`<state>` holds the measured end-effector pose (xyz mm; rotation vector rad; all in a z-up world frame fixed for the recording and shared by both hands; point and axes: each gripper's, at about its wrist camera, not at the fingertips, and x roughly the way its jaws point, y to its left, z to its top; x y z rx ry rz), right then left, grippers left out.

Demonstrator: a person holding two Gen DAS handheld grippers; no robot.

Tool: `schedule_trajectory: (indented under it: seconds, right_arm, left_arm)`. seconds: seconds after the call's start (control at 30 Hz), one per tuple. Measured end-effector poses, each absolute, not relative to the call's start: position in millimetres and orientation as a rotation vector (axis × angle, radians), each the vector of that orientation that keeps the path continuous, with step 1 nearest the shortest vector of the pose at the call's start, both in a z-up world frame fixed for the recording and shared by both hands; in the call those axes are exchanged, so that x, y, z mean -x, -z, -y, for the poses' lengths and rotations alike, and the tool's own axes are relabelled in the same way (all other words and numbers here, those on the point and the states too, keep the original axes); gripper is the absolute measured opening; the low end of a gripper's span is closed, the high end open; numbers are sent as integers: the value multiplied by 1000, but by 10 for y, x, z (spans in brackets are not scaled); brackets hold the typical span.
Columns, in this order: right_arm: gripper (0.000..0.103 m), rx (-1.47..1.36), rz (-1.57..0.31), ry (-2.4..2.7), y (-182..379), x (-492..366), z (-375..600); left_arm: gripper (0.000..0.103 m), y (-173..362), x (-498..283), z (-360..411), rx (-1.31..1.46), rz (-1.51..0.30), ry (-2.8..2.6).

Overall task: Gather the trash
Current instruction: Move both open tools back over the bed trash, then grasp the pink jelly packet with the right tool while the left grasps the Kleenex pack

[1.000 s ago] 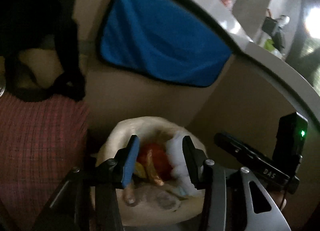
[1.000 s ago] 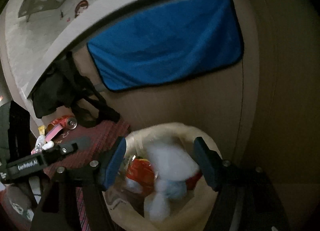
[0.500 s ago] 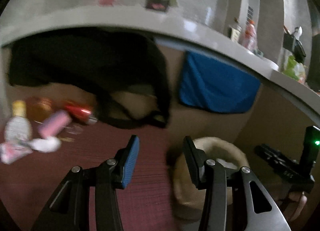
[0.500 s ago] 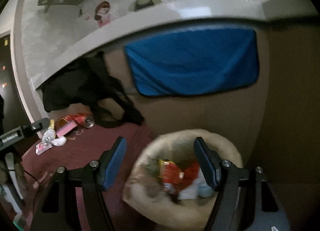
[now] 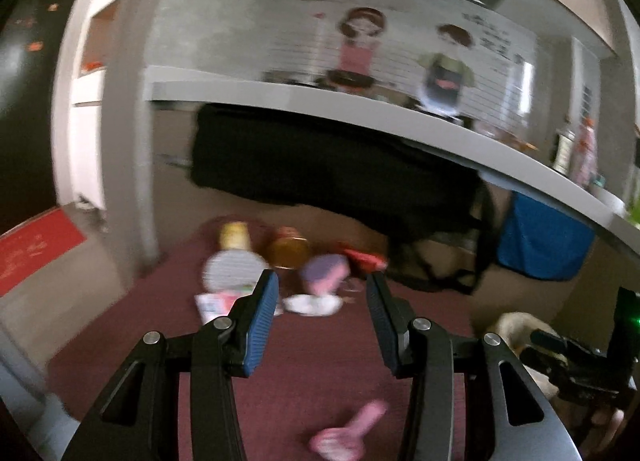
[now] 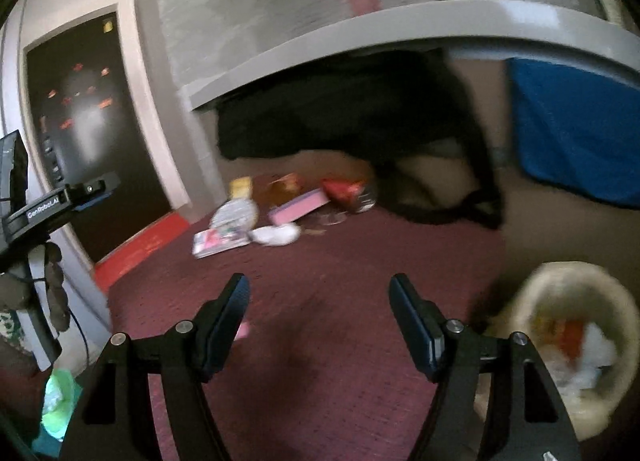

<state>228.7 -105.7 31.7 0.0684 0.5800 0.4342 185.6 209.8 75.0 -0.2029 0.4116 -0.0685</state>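
A cluster of trash lies on the dark red mat by the wall: a white bottle with a yellow cap, an orange-gold can, a pink box, a red can, a white crumpled tissue and a flat wrapper. A pink wrapper lies on the mat close below my left gripper, which is open and empty. My right gripper is open and empty over the mat. The beige basket holding trash stands at the right.
A grey counter runs overhead with a black bag and a blue cloth hanging under it. A dark door and a red doormat are at the left. A green wrapper lies bottom left.
Both grippers have swung left and away from the basket toward the trash cluster. The basket has moved to the right edge of both views. Both stay open.
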Motion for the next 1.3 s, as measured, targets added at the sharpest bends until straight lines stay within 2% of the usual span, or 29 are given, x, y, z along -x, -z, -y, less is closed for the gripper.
schedule_trajectory:
  seconds: [0.23,0.37,0.57,0.8,1.07,1.3]
  right_arm:
    - [70,-57,-636,-506,-159,-2395,474]
    - [70,-40,-688,-539,20,-2427,230]
    - [70,-46,-821,-584,393,-2436,-31]
    - [70,-60,-988,-651,803,-2409,-317]
    - [66,79,-947,-598,827,-2698,-556]
    - [66,89,-867,-544,728,-2809,-255]
  left_arm:
    - [49,-659,-1796,-2902,284,-426,-13]
    - [50,-396,-1917,-3168,345,-457,18]
    - [52,69,-2239,-3235,401,-521,59]
    - [52,292,-2326,-3149,389,-536,92]
    - [53,515,-2562,-3172,399,-577,144]
    - [53,600,-3333,-3081,356,-632,198]
